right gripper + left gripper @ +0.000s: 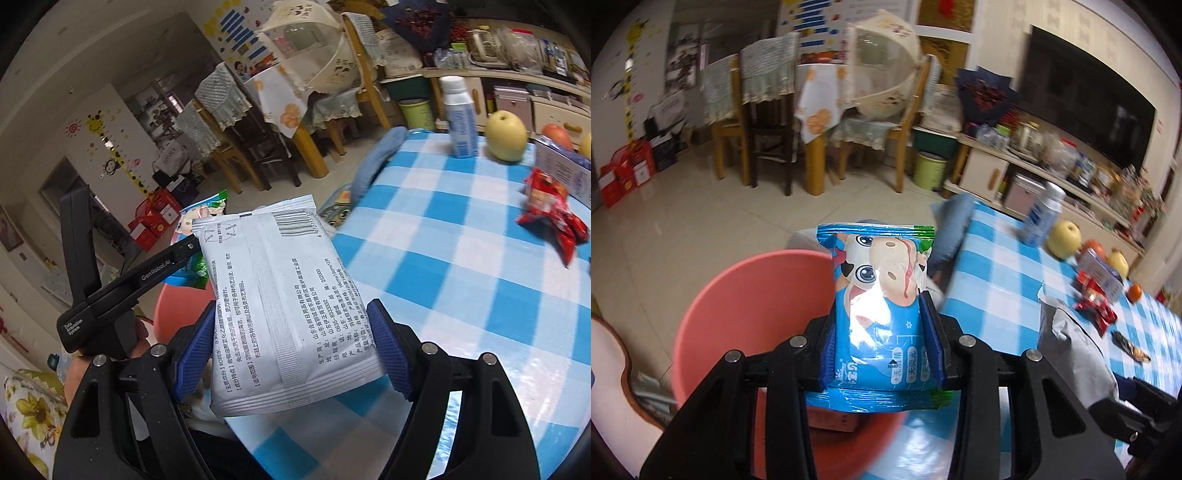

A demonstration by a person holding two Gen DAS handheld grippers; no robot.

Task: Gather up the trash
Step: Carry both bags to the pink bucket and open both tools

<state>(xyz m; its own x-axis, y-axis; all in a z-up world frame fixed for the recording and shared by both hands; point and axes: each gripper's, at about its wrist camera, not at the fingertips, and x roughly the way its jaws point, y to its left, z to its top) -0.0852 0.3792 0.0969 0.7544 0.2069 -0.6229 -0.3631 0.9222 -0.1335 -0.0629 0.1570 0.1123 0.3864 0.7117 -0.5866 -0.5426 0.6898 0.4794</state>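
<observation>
The left tool (882,314) is clenching a blue cow packet (881,295), holding it above the pink bin (738,306) beside the checked worktop (997,277). The right tool (291,332) is gripping a white pouch (284,295) just right of the bin, over the worktop's edge; red wrappers (550,214) are lying farther right

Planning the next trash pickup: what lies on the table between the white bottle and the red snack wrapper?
In the right wrist view, a yellow-green apple sits between the white bottle and the red snack wrapper, with bare checked cloth around it.
</observation>
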